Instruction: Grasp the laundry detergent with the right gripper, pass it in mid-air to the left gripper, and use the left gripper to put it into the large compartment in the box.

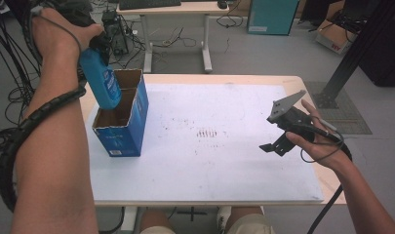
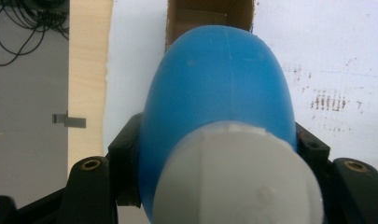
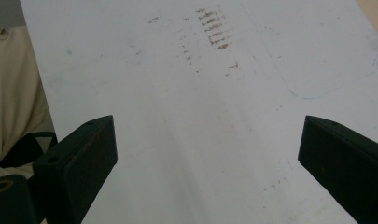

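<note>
A blue bottle is gripped near its white cap by the left tongs, the jaws being pressed against both sides of the neck. The bottle is held base-down, slightly tilted, with its lower end already inside the open top of a blue carton. The carton stands upright at the left side of the desk, on a white sheet marked with dark smudges.

The step in hand is judged to be the lowering of the bottle into the carton. For the next move, the bottle would need to be straightened, kept clear of the cardboard flaps, and sunk until its base is borne by the carton floor before the jaws are released.

The right tongs are held spread wide and empty above the right part of the sheet, well apart from the carton.
</note>
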### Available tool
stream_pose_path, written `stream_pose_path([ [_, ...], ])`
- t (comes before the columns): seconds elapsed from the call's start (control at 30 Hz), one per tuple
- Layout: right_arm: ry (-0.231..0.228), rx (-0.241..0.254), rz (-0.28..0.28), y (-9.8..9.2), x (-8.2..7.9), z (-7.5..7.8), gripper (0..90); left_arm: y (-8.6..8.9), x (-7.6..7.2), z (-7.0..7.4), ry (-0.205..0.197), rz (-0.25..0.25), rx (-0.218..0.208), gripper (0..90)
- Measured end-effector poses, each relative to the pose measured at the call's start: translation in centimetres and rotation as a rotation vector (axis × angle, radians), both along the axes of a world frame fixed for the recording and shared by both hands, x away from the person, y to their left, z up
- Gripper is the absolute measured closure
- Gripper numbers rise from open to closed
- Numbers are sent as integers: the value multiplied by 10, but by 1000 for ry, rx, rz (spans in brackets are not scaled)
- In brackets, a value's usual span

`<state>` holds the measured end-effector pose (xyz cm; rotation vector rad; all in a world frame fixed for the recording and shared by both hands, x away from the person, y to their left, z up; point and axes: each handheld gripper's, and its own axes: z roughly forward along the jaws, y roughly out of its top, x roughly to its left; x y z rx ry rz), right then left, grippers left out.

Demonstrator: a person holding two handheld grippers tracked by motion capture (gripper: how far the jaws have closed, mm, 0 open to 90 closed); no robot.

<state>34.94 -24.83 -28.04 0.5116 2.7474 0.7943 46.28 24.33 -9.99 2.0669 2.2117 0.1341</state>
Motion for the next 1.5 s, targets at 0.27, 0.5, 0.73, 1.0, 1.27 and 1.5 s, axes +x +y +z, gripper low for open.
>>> stream_pose_path([
  [0.27, 9, -7, -7, 1, 0, -1, 45, 3, 1, -29, 6, -12, -11, 371],
  [0.5, 9, -9, -5, 3, 2, -1, 44, 1, 3, -50, 16, -11, -4, 370],
  [0.73, 12, -4, -7, 5, 2, -5, 45, 0, 3, -75, 25, -27, -10, 370],
  [1.0, 14, -4, -4, 7, 2, -6, 45, -2, 4, -99, 37, -58, 6, 370],
  [1.27, 21, -10, -6, 8, 3, -11, 45, -2, 3, -122, 36, -62, -2, 370],
  [1.5, 25, -16, -11, 7, 4, -12, 45, -2, 4, -135, 43, -69, 0, 370],
])
